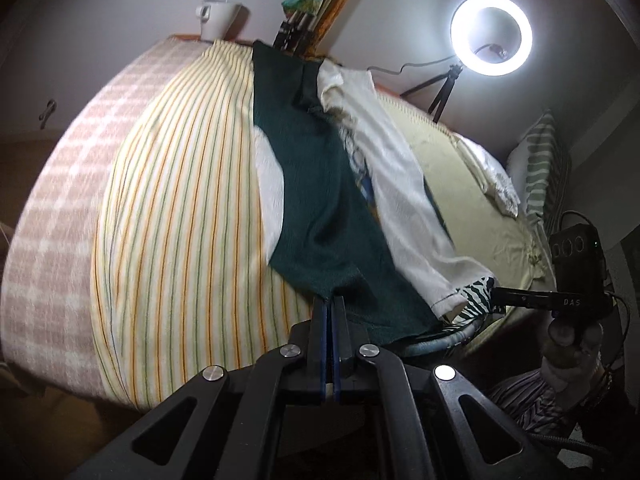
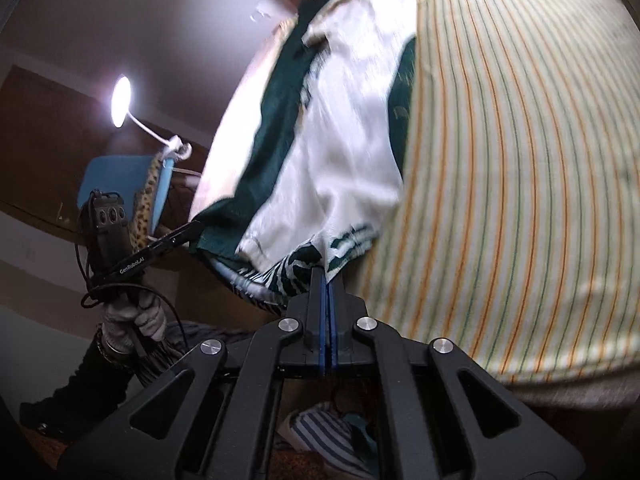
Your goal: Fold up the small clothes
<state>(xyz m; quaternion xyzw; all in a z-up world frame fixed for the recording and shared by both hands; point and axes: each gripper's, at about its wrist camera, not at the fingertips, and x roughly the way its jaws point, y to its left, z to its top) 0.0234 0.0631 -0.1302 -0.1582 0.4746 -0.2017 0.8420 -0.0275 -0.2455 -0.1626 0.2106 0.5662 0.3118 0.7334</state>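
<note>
Left wrist view: a bed under a yellow, orange and green striped sheet fills most of the frame, with a pink checked blanket draped down the side away from the garment. Across the sheet lies a small green-and-white garment, stretched from the far edge of the sheet toward the near one, its white panel on the side nearer a lit ring light. That light stands on a small tripod beyond the sheet's far edge, where a white mug also sits. A striped pillow lies past the garment, on the ring light's side of the sheet.

At the sheet's near edge, the left gripper is clamped on the garment's dark green hem, its blue-lined jaws pressed together with the fabric pinched between them. The right gripper pinches the zebra-patterned hem of the same garment, jaws likewise closed on the cloth; seen from the right wrist, the sheet spreads beside the garment. A gloved hand grips the left tool's handle, off the sheet's near edge. Both frames are motion-blurred.
</note>
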